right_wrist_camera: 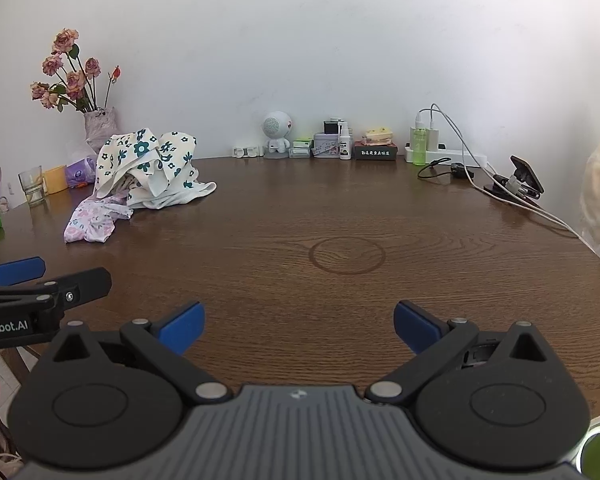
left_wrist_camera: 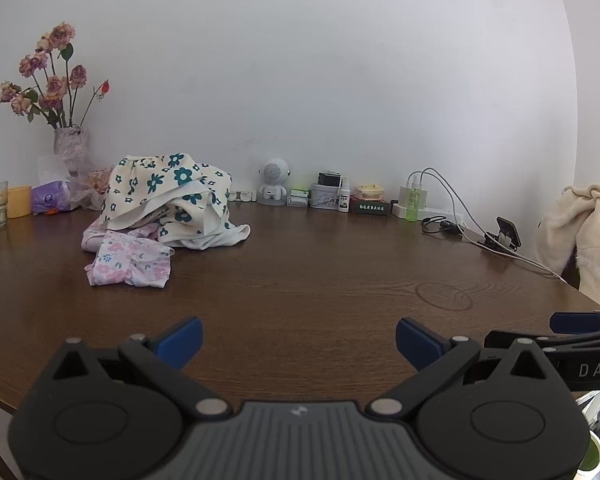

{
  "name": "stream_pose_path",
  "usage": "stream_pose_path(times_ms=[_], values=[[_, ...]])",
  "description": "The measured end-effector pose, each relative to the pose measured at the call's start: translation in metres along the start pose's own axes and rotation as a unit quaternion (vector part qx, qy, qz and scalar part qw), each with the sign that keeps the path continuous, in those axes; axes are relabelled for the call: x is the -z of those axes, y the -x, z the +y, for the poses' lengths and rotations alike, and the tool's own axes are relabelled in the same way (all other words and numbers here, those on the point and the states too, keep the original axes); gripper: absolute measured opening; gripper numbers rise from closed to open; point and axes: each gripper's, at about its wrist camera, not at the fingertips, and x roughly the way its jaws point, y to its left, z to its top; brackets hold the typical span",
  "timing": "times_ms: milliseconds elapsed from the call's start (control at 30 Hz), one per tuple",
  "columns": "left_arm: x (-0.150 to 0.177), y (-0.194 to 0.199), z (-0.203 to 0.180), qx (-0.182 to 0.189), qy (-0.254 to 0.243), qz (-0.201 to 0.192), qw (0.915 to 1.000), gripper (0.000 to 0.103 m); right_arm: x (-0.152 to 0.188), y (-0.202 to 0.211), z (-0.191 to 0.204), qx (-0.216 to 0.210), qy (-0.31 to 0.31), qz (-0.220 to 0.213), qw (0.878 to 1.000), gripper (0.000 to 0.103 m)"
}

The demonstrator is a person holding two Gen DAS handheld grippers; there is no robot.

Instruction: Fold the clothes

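Two garments sit heaped on the worktop [left_wrist_camera: 300,272], far left, well apart from both tools. Largest first: worktop, dark wood, broad bare middle. Next the cream garment with teal flowers [left_wrist_camera: 168,200], bunched high, no clear long axis; one loose edge trails rightward toward the centre. Against its near side lies the smaller pink floral garment [left_wrist_camera: 130,262], crumpled, its length running roughly from the heap toward us.

Left tool [left_wrist_camera: 299,338]: jaws spread wide, holding nothing. Right tool [right_wrist_camera: 299,322]: likewise wide apart and empty. Both hover over the near edge.

We judge the step in hand is reaching for a garment. To do it well we would take the pink one first, since it lies nearest and free, pinch two corners of one edge, and drag it onto the bare middle before flattening.
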Motion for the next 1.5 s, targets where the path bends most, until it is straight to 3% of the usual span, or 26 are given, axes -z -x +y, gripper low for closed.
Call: stream_pose_path(times_ms=[133, 1500], values=[[-0.001, -0.011, 0.002, 0.0, 0.018, 0.021, 0.9996, 0.103, 0.0, -0.001, 0.002, 0.003, 0.001, 0.002, 1.0, 0.103], [0.004, -0.009, 0.006, 0.001, 0.017, 0.019, 0.9997, 0.103, 0.003, -0.009, 0.0, 0.001, -0.005, 0.01, 1.0, 0.103]])
